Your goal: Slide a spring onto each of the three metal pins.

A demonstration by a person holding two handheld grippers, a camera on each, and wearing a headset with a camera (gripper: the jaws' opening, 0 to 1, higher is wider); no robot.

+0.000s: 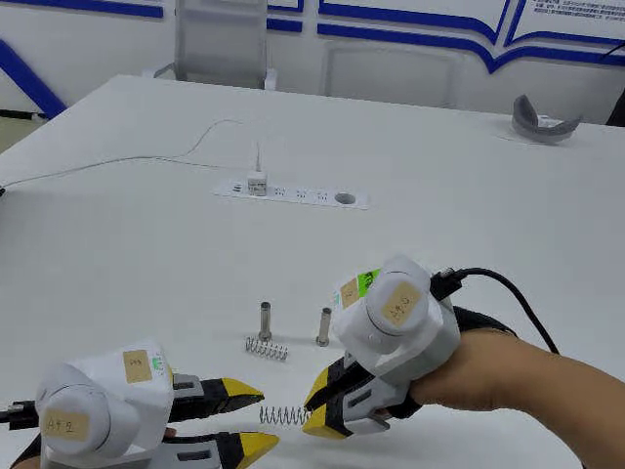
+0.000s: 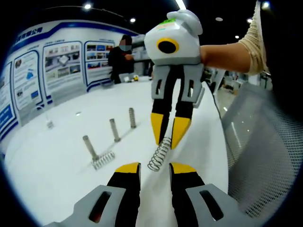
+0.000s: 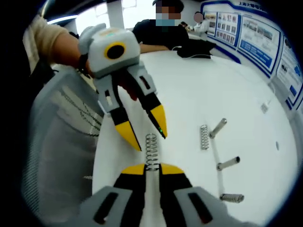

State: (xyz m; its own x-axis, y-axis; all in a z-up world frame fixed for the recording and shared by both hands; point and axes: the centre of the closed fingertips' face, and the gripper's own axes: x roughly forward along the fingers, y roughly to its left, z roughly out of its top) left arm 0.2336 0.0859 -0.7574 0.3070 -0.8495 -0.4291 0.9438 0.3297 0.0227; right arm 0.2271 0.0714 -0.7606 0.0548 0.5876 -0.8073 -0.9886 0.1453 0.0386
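Plainly the right gripper (image 1: pixel 317 410) is clamped on one end of a spring (image 1: pixel 283 415). It carries the spring roughly level and low over the table (image 1: pixel 146 244), on the person's side of the pin row (image 2: pixel 113 130) and a little apart from it. The spring's free end reaches in between the jaws of the left gripper (image 1: pixel 266 417). Those jaws stand spread with a gap on either side of the coil, so that gripper grips nothing. A second spring (image 1: pixel 267 348) lies flat on the table at the foot of the end pin of the pin row, touching it or very nearly. As for progress, every pin I can see is bare from foot to top, so I judge all three fittings still to do. One spring is in hand and one waits by the pin row. The head view gives two pins standing upright just beyond the right gripper's body, with a power strip (image 1: pixel 293 193) well beyond the pin row. The left gripper view lays out three pins in a receding line, the loose spring beside the nearest. The right gripper view shows best how wide the left jaws are spread, and the coil pinched between its own yellow tips.
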